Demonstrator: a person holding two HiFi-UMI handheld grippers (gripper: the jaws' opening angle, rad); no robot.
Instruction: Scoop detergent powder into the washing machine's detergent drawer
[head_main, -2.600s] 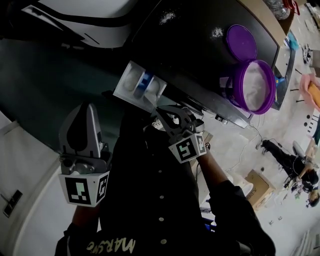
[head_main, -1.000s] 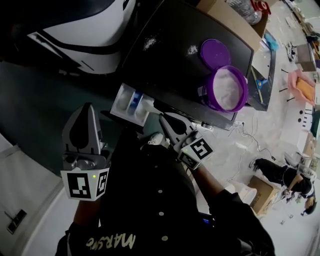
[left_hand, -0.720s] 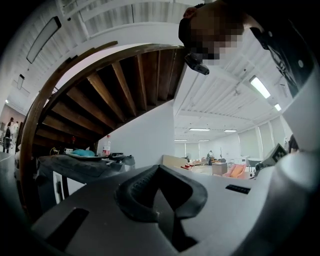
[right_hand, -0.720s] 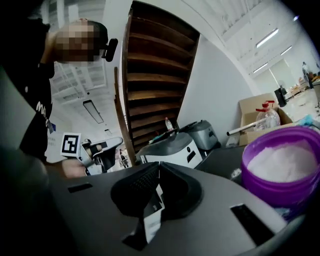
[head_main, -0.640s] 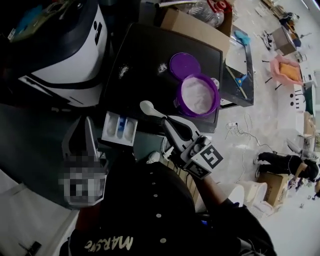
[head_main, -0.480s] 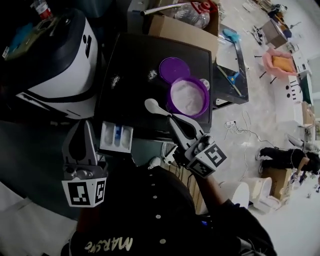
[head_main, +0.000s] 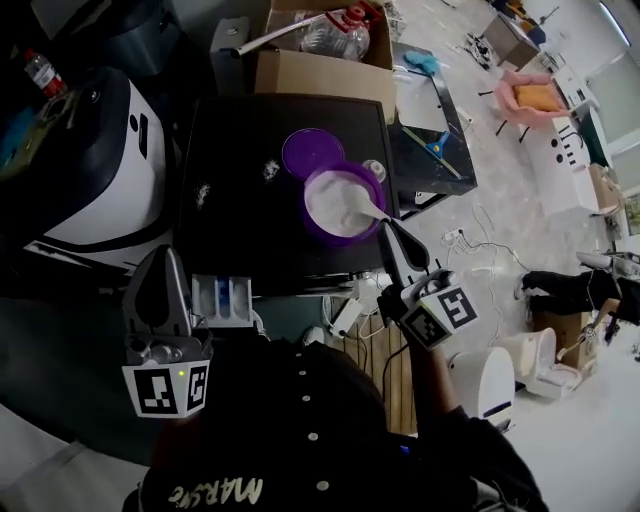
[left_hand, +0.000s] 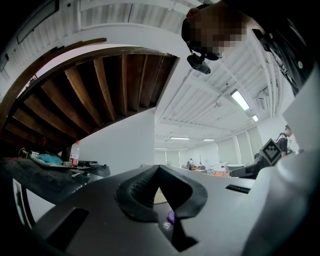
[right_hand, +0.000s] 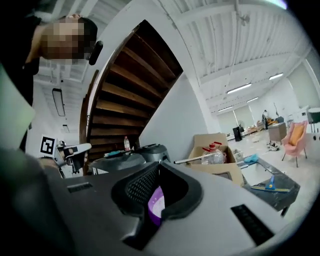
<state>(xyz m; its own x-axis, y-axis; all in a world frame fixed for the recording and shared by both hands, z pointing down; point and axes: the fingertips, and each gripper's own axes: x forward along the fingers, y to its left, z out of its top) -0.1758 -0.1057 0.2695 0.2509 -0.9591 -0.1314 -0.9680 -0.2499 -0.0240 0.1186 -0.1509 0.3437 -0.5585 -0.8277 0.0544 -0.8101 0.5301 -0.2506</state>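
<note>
Scoop (head_main: 364, 207) slants up-left from right gripper (head_main: 385, 225); bowl end over tub (head_main: 313, 222).

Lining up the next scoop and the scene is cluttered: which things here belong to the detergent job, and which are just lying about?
Job: scoop, held in the right gripper; purple powder tub; purple lid; detergent drawer.
Lying about: cardboard box; plastic bottle; pink chair; white appliance.

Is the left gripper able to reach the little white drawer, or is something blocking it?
Probably yes. The left gripper sits right beside the pulled-out drawer, and nothing shows between them.
</note>
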